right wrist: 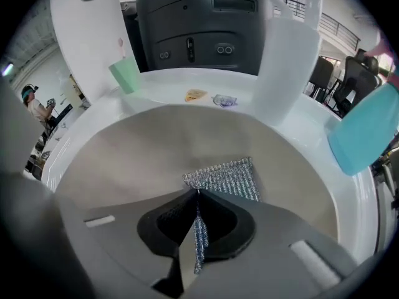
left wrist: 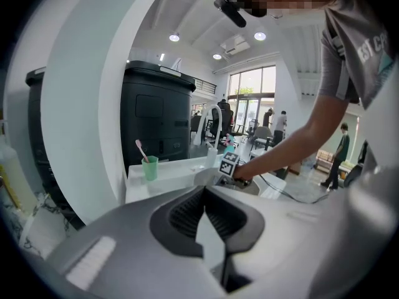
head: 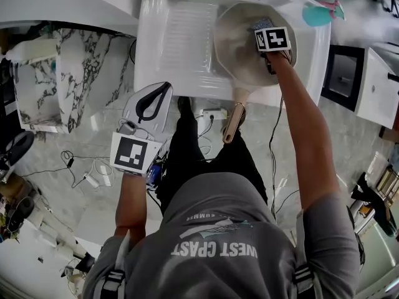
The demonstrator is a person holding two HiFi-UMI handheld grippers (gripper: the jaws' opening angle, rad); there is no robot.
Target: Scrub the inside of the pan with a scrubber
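A beige pan [head: 240, 48] sits in the white sink [head: 156, 55], its wooden handle [head: 232, 124] sticking out over the front edge. My right gripper [head: 265, 27] is down inside the pan, shut on a silver mesh scrubber [right wrist: 224, 178] that lies flat against the pan's inner wall [right wrist: 143, 151]. The scrubber's edge is pinched between the jaws. My left gripper [head: 149, 104] hangs well below the sink's front edge, over the floor, shut with nothing in it. In the left gripper view the jaws [left wrist: 206, 195] meet tip to tip.
A green cup [left wrist: 149, 167] with a pink toothbrush stands on the sink's back ledge. A teal cup [right wrist: 368, 132] is at the pan's right. A white faucet [right wrist: 283, 61] rises behind the pan. Cables [head: 87, 173] lie on the marble floor.
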